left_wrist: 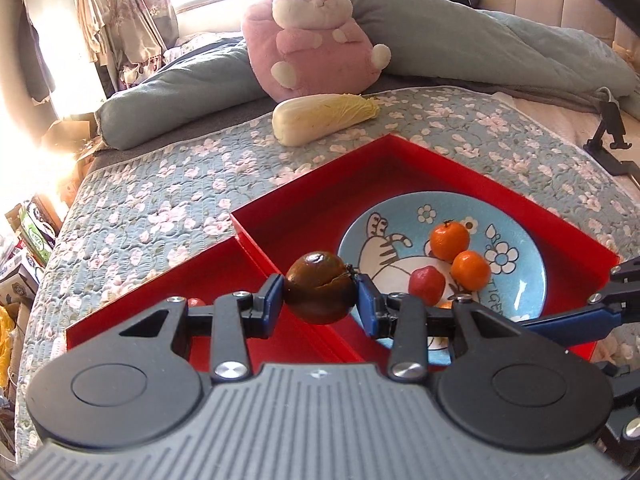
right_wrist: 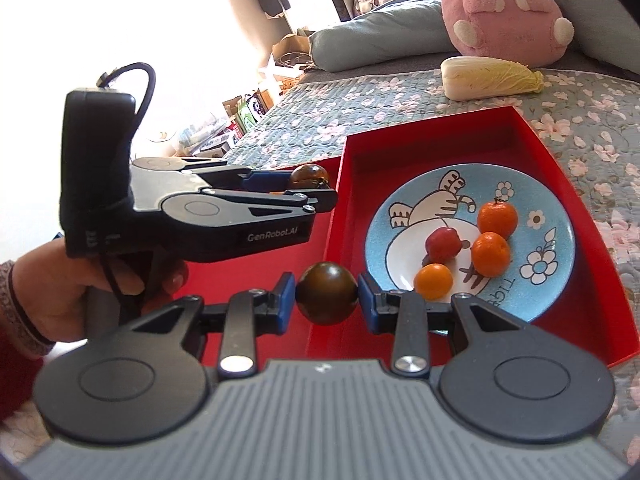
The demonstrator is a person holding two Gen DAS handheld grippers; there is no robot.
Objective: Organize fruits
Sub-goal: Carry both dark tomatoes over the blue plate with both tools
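Observation:
My left gripper [left_wrist: 321, 294] is shut on a dark brown round fruit [left_wrist: 320, 292], held above the wall between two red boxes [left_wrist: 256, 240]. It also shows in the right wrist view [right_wrist: 312, 188]. My right gripper [right_wrist: 327, 294] is shut on a second dark brown fruit [right_wrist: 327, 293], just left of the blue cat plate [right_wrist: 536, 280]. The plate [left_wrist: 520, 292] holds three small oranges [right_wrist: 497, 218] [right_wrist: 490, 253] [right_wrist: 433, 281] and a red fruit [right_wrist: 442, 245]. A small red fruit [left_wrist: 196, 302] peeks out in the left box.
The boxes sit on a floral quilted bed [left_wrist: 160, 200]. A napa cabbage [left_wrist: 324, 118] and a pink plush rabbit [left_wrist: 316, 36] lie beyond them. A black phone stand [left_wrist: 612, 132] is at the far right. Cartons are stacked past the bed's left edge.

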